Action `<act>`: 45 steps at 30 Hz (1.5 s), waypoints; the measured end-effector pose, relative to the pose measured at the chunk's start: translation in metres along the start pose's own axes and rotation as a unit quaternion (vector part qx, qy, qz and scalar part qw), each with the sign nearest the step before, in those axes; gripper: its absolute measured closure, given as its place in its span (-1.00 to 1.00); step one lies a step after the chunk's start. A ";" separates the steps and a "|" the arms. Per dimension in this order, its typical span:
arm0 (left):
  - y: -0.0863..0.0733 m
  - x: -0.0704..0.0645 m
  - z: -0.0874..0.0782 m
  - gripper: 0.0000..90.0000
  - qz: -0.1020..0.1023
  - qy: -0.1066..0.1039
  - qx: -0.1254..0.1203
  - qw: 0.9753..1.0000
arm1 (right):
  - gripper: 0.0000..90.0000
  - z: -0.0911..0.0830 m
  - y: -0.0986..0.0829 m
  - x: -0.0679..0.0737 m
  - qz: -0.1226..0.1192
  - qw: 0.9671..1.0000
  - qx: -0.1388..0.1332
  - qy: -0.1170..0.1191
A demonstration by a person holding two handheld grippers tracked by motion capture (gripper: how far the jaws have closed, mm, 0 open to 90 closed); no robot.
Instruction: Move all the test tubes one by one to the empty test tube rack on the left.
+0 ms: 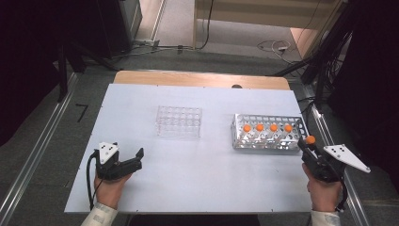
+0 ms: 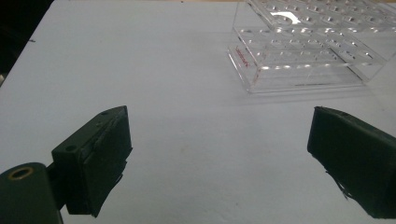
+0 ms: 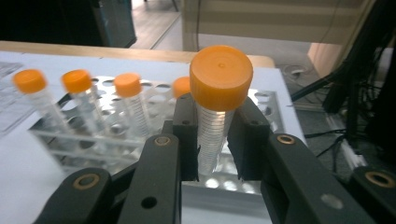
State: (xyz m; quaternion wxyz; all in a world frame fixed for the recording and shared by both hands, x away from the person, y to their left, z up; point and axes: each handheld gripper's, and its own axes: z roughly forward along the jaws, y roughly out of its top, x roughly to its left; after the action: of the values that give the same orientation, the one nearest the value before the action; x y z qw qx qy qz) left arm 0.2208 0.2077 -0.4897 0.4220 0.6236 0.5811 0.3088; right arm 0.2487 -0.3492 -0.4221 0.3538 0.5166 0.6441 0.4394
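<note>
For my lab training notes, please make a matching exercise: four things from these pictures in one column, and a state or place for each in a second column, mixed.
1. left gripper
2. right gripper
3. clear rack
4. metal rack

a. holds four orange-capped tubes
b. jaws open, nothing between them
c. shut on an orange-capped tube
d. stands empty near the table's middle

Pairs: 1-b, 2-c, 3-d, 4-a

Orange-capped clear tube [image 3: 215, 126], black jaws, silver metal rack [image 1: 268, 133], clear acrylic rack [image 1: 179, 121], white table [image 1: 197, 169]
</note>
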 end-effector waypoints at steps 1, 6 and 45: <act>0.000 -0.001 0.000 -0.86 0.002 -0.001 0.000 1.000 | 0.60 -0.001 -0.002 0.006 -0.008 1.000 0.003 0.008; 0.001 -0.006 0.000 -0.85 0.003 -0.014 -0.001 1.000 | 0.60 -0.003 -0.006 0.018 -0.016 0.999 0.008 0.029; 0.038 -0.091 0.007 -0.74 0.056 -0.145 -0.014 0.988 | 0.60 0.056 -0.005 0.166 -0.105 0.972 0.061 0.202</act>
State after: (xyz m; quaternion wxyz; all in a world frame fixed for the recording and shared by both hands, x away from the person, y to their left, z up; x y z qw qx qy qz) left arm 0.2326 0.1179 -0.4499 0.4926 0.6875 0.4735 0.2459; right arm 0.2623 -0.1763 -0.4478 0.2286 0.3677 0.7782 0.4549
